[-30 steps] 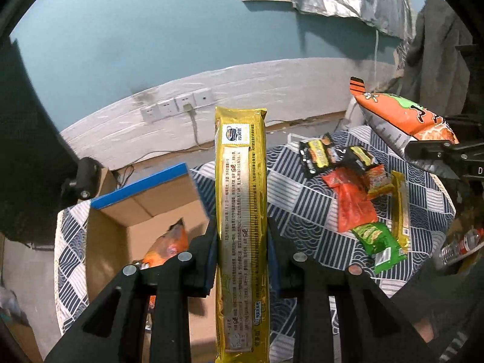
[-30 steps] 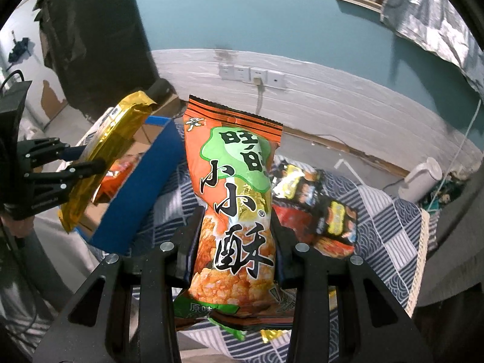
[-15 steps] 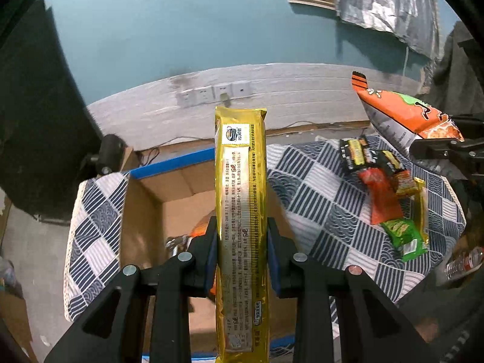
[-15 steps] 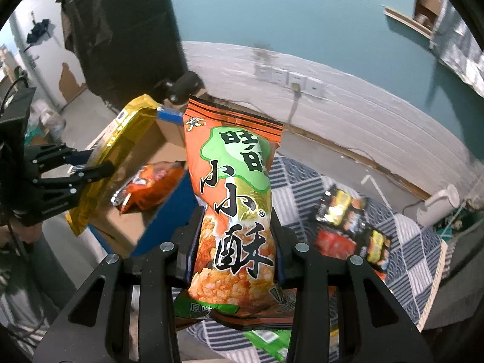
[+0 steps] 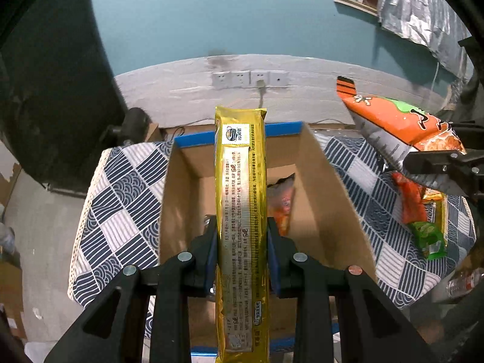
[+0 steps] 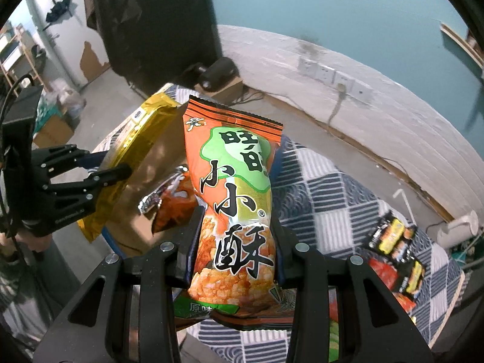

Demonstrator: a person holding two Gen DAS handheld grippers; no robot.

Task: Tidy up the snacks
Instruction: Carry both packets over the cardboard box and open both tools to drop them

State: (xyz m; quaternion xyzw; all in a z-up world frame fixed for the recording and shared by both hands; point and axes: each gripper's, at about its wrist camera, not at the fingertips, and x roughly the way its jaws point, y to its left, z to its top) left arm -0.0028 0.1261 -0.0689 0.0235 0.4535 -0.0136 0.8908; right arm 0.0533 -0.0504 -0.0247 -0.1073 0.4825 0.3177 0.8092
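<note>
**Gold and orange packs wait over the box**

Gold foil shines in the middle of the left view. It is a long gold biscuit pack (image 5: 241,211), and the left gripper (image 5: 241,251) squeezes it tight from both sides. The jaws press on its lower half, so most of the pack sticks out past the fingers and a short end hangs back toward the camera. The pack is held up in the air above the open cardboard box (image 5: 329,199). I think it is held there so it can drop straight in.

The right gripper (image 6: 236,242) is clamped on an orange rice cracker bag (image 6: 234,187). Its jaws pinch the bag low down, and the puffy top stands up beyond the fingers. This bag is in the air too, beside the box and over the checked tablecloth (image 6: 326,199). It looks like it is waiting for its turn.

One orange snack bag (image 5: 281,202) already lies inside the box. More small snack packs (image 6: 393,254) lie on the cloth, well apart from the box. They look like the ones left to tidy.
</note>
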